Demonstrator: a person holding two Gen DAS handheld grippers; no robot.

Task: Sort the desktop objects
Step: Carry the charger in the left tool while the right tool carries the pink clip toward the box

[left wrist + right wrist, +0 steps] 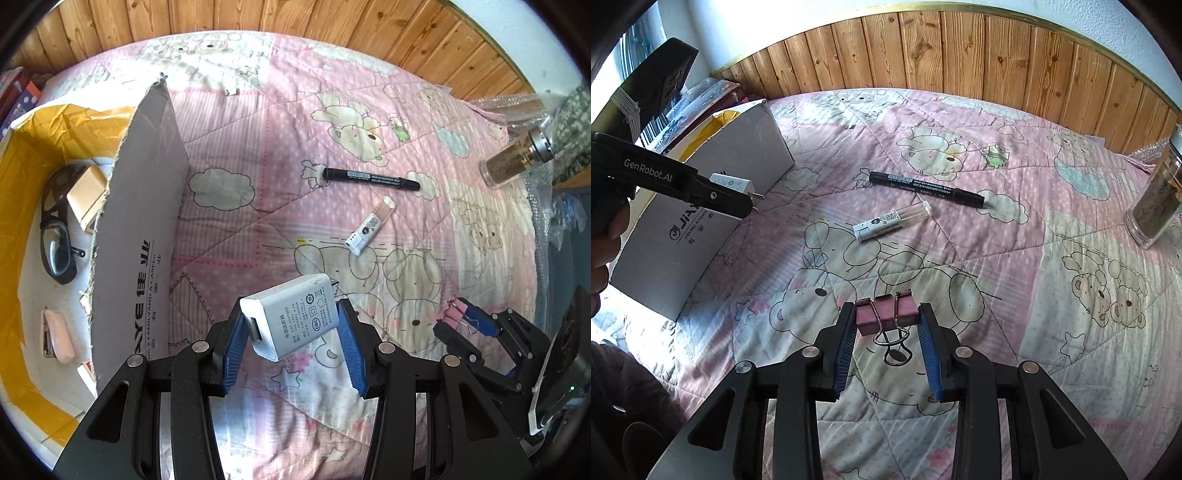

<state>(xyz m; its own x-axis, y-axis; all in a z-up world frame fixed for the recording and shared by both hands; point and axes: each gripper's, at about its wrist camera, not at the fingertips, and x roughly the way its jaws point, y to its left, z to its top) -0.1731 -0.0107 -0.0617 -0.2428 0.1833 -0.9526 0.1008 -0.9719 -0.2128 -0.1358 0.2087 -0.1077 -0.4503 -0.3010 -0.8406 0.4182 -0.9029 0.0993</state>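
Observation:
My left gripper (291, 325) is shut on a white USB charger (291, 319) and holds it above the pink quilt, just right of the cardboard box (144, 221). It also shows in the right wrist view (738, 199), with the charger (733, 183) beside the box (701, 206). My right gripper (888, 325) is shut on pink binder clips (886, 314), also seen in the left wrist view (456, 312). A black marker (371, 178) (925, 188) and a small white tube (371, 225) (892, 221) lie on the quilt.
Inside the box lie goggles (55, 221), a tan block (86, 195) and a pink stapler (57, 334). A glass jar (517, 158) (1156, 199) stands at the right. Wood panelling (923, 51) runs behind the bed.

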